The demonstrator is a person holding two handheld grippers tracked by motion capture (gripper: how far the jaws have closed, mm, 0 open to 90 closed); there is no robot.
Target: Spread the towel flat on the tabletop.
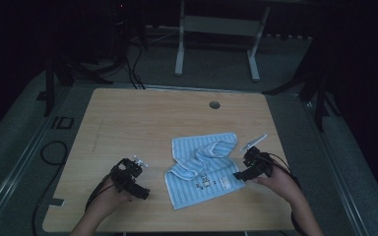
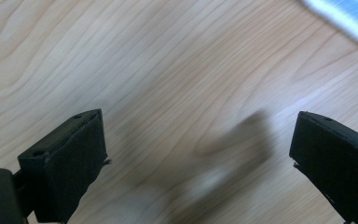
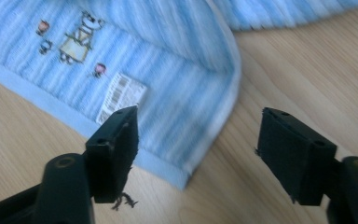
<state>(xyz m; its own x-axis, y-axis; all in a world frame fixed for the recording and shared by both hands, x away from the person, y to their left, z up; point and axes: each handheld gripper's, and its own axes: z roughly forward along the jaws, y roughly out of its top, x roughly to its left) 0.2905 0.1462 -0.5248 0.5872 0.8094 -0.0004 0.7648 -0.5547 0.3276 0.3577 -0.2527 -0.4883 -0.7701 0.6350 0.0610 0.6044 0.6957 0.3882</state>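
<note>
Just one striped towel (image 1: 204, 167); both tongs, left (image 1: 144, 192) and right (image 1: 237, 175), gape open, empty.

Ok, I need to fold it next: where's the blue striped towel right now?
In the high view the towel lies crumpled right of the table's centre, its near corner by the right gripper.

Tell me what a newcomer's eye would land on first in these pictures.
A blue striped towel lies rumpled on the wooden table, right of the middle, a small cartoon picture and a white tag near its edge. The right gripper sits open at the towel's corner, while the left gripper is open over bare wood.
</note>
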